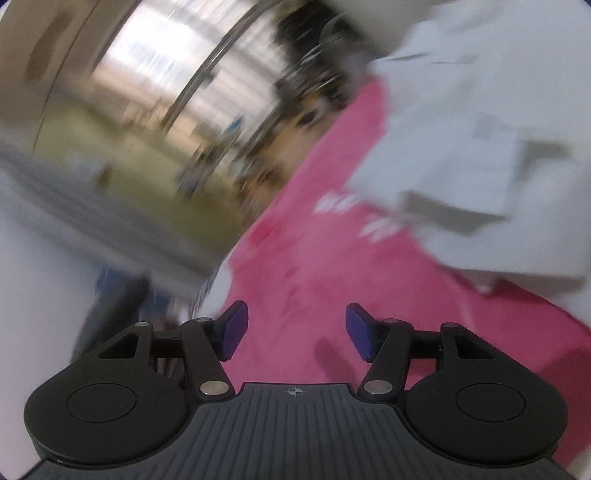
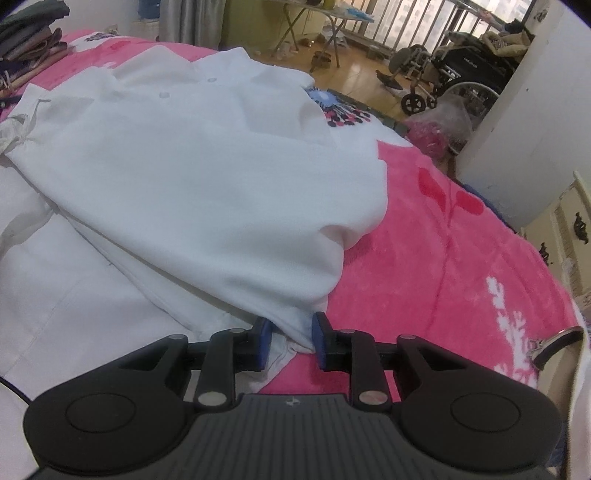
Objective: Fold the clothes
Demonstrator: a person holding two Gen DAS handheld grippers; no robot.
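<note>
A white buttoned shirt (image 2: pixel 203 166) lies spread on a pink blanket (image 2: pixel 461 258) that covers the bed, its hem side folded over toward me. My right gripper (image 2: pixel 290 338) is at the shirt's near corner, and its blue pads are shut on a bunched fold of the white fabric. The left wrist view is heavily blurred. In it my left gripper (image 1: pixel 295 332) hangs open above the pink blanket (image 1: pixel 295 258) with nothing between its pads, and the white shirt (image 1: pixel 461 147) sits up and to the right of it.
A pile of folded clothes (image 2: pixel 29 40) rests at the bed's far left corner. Beyond the bed are a folding table (image 2: pixel 325 22), a wheelchair (image 2: pixel 454 81) and a pink plastic bag (image 2: pixel 436 129). A white wall (image 2: pixel 535 110) and a cream cabinet (image 2: pixel 569 229) stand at the right.
</note>
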